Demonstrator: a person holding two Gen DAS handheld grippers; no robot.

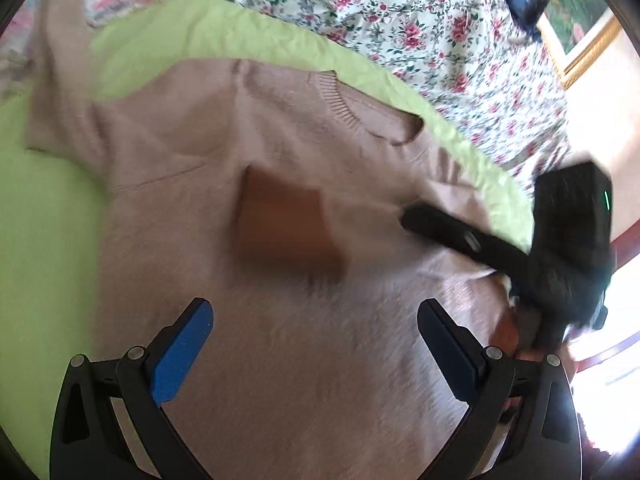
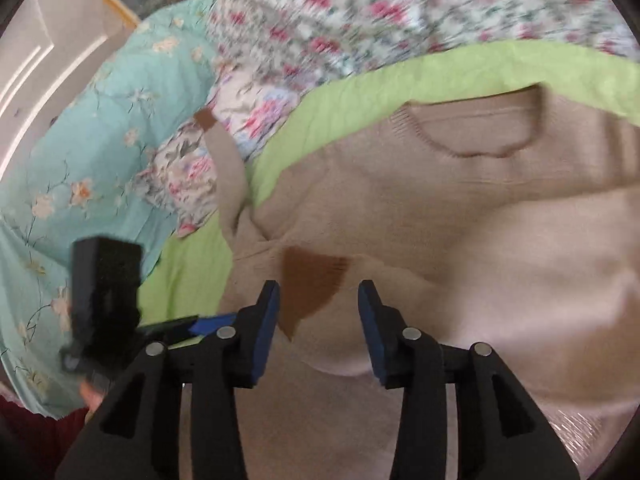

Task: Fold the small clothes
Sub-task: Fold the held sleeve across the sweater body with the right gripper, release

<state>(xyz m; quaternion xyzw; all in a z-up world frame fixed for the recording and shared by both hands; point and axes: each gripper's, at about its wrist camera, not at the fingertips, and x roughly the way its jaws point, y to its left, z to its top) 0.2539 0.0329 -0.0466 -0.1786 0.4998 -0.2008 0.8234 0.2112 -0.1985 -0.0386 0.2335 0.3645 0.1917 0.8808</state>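
Sweater (image 1: 288, 152), tan with a brown patch (image 1: 286, 228), lies flat on a green sheet (image 1: 48, 208) on a flowery bed (image 1: 420, 20). Left gripper (image 1: 314, 344) is above it, fingers wide apart, holding nothing. Right gripper (image 2: 319, 312) has fingers apart too, nothing between them.

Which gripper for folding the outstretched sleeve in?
Left. The outstretched sleeve lies toward the left gripper, whose jaws are open and empty; the right gripper sits over the already folded brown cuff.

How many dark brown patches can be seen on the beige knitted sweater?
2: a brown cuff patch lying on the sweater's chest, and one ending the outstretched sleeve. Others may be hidden.
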